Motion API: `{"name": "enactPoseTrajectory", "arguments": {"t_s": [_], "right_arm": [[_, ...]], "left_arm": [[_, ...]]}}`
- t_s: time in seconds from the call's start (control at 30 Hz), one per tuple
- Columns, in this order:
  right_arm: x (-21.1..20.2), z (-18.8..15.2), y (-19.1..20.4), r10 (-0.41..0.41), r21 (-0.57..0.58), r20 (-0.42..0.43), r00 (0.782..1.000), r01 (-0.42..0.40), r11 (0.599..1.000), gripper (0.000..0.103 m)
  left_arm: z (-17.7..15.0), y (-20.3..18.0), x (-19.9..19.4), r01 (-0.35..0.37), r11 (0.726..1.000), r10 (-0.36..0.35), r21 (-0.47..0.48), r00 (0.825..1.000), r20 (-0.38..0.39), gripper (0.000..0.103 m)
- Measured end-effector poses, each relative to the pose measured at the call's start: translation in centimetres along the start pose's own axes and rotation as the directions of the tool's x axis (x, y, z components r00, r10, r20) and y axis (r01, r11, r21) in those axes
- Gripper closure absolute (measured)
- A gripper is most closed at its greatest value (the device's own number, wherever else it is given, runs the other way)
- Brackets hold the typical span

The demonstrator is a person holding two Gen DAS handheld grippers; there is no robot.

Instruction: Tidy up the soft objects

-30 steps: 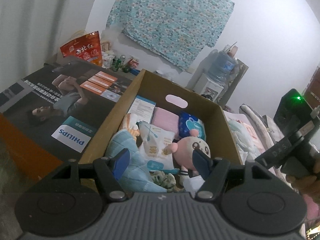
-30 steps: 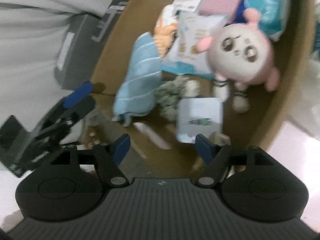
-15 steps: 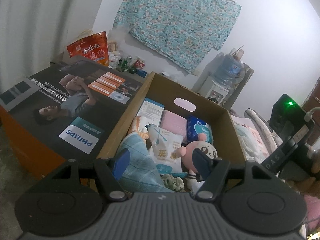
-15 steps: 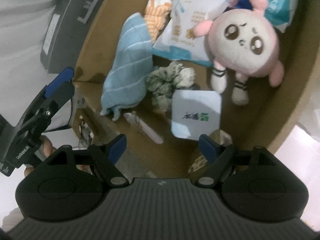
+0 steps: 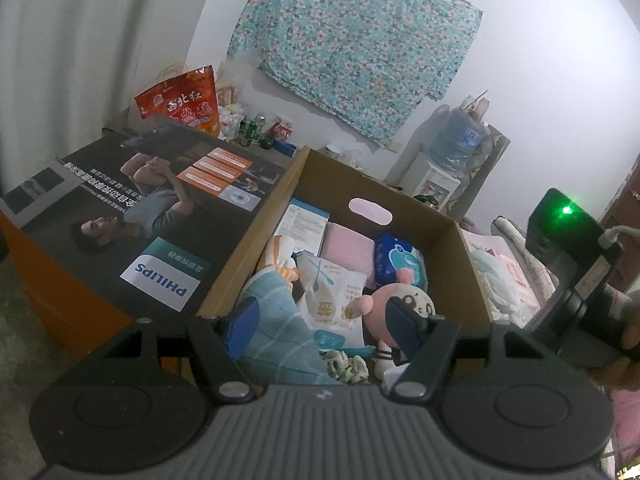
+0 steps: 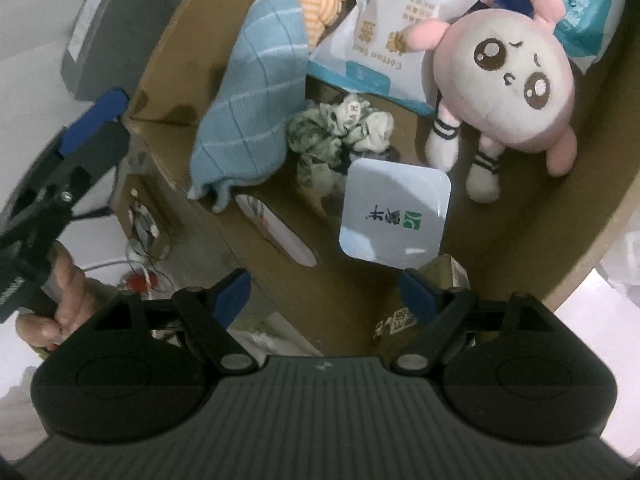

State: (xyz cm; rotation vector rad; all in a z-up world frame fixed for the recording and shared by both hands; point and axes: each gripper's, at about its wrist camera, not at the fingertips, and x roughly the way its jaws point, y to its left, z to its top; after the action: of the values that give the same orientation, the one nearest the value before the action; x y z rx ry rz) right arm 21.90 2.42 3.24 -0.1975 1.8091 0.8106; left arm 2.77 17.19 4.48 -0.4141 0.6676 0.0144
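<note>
An open cardboard box (image 5: 256, 240) holds the soft things. In the right wrist view I look down on a pink plush doll (image 6: 508, 80), a blue checked towel (image 6: 256, 92), a crumpled green-white scrunchie (image 6: 336, 132), a white square tissue pack (image 6: 396, 212) and a cotton-pad packet (image 6: 396, 12). My right gripper (image 6: 324, 288) hovers over the box's near wall, its jaws opening with nothing between them. My left gripper (image 5: 322, 326) stays open and empty at the box's near edge, above the towel (image 5: 276, 320) and doll (image 5: 404, 304).
A large dark Philips carton (image 5: 160, 220) lies left of the box. Behind it stand a red bag (image 5: 180, 104) and bottles. A water dispenser (image 5: 456, 148) is at the back and bedding (image 5: 500, 276) at the right. A hand (image 6: 60, 292) holds the left gripper's handle.
The right gripper has tipped further down and come closer over the box, and its jaws have spread wider. The left gripper has barely moved.
</note>
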Motion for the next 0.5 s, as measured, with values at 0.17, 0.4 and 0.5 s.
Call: {"name": "enactPoseTrajectory", "arguments": {"t_s": [0.17,0.4,0.5], "right_arm": [[1.0,0.8,0.1,-0.013,-0.007,-0.055,0.998,0.013,1.0,0.013],[-0.6,0.5,-0.1,0.05,-0.004,0.0,0.999,-0.05,0.999,0.012],[-2.3,-0.4,-0.8,0.107,-0.003,0.08,0.991,-0.107,0.994,0.012]], "left_arm": [[0.1,0.0,-0.1,-0.005,1.0,0.005,0.003,1.0,0.002,0.032],[0.7,-0.2,-0.2,-0.017,1.0,0.017,0.002,1.0,0.006,0.031],[0.7,-0.2,-0.3,-0.014,1.0,0.014,0.007,1.0,0.006,0.03]]}}
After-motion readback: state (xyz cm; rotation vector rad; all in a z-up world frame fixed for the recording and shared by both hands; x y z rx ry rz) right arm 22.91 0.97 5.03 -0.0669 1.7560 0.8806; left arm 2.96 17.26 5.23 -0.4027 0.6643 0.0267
